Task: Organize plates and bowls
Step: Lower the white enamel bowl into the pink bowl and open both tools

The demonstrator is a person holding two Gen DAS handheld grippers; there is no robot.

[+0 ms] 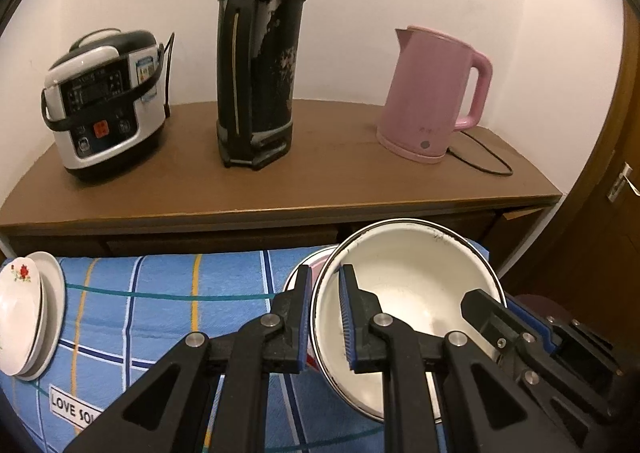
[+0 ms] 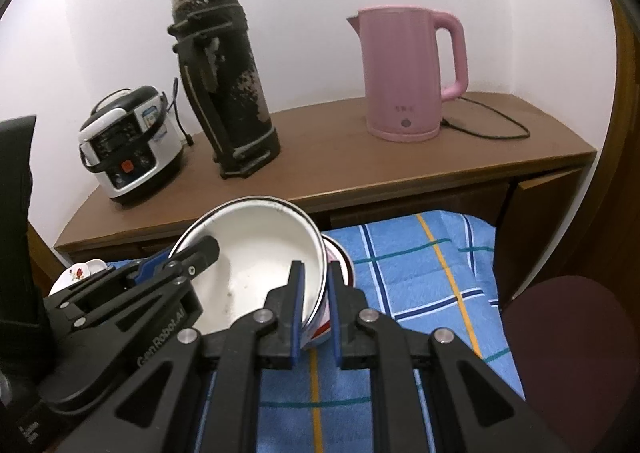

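A brown counter runs along the wall behind the bowl, carrying a rice cooker on its left end, a worn black flask behind and left of the bowl, and a pink kettle behind it with its cord trailing right. The bowl, white enamel with a dark rim, is tilted above a blue checked cloth; a second, pink-and-white bowl sits just behind and under it, touching or nearly so. Well to the bowl's left, at the cloth's edge, lies a small stack of plates with a red flower print.

Both grippers point down at a slant toward the bowl. The left gripper pinches the bowl's left rim, one finger inside and one outside. The right gripper pinches the opposite rim the same way, its jaws nearly together on the thin wall.

The counter's front edge stands close behind the bowl. Open cloth spreads left of the bowl toward the plates and right of it toward the cloth's edge, where a dark red stool sits below.
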